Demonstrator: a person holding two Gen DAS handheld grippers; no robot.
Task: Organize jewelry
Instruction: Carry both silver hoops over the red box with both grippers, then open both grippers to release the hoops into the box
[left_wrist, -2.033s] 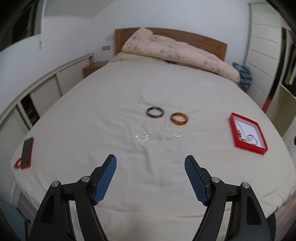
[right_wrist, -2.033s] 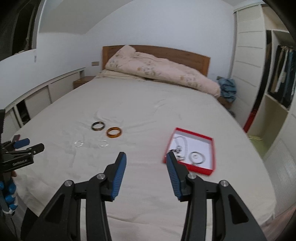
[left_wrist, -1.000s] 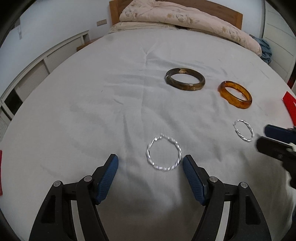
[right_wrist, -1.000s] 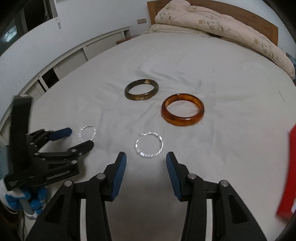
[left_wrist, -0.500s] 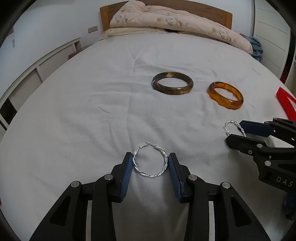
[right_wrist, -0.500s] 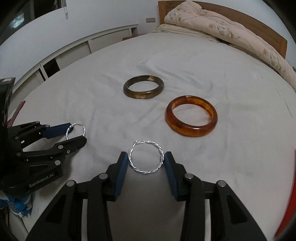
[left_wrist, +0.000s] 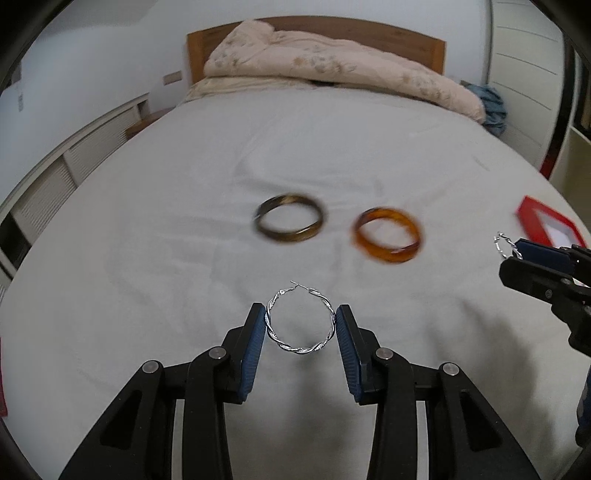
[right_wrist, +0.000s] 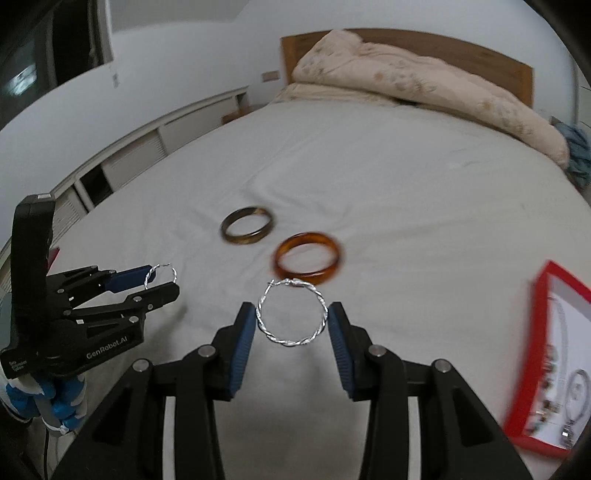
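At six o'clock in the left wrist view the left gripper (left_wrist: 300, 330) has its blue pads (left_wrist: 253, 345) closed in against the sides of a twisted silver hoop earring (left_wrist: 300, 320), which stands between them, lifted clear of the white bedsheet (left_wrist: 147, 258). The right wrist view shows the same arrangement: the right gripper (right_wrist: 291, 325) pinches a second twisted silver hoop (right_wrist: 292, 313) between narrowly parted jaws, the ring's clasp at twelve o'clock. Each gripper also shows in the other's camera, the left one at nine o'clock in the right wrist view, the right one at three o'clock in the left wrist view, each with its hoop at the fingertips. Farther out, past the held earrings, two bangles lie flat on the sheet, near each other but apart: a dark olive-brown bangle (left_wrist: 289, 223) at about twelve o'clock and an amber bangle (left_wrist: 387, 234) at about one o'clock, both blurred. At three to four o'clock in the right wrist view sits a red tray (right_wrist: 524, 369) with a white lining, holding several small silvery pieces too blurred to name; in the left wrist view only its corner shows at two o'clock. At the far end, at twelve o'clock, a pale floral duvet (left_wrist: 332, 66) is heaped against a wooden headboard (left_wrist: 424, 46).
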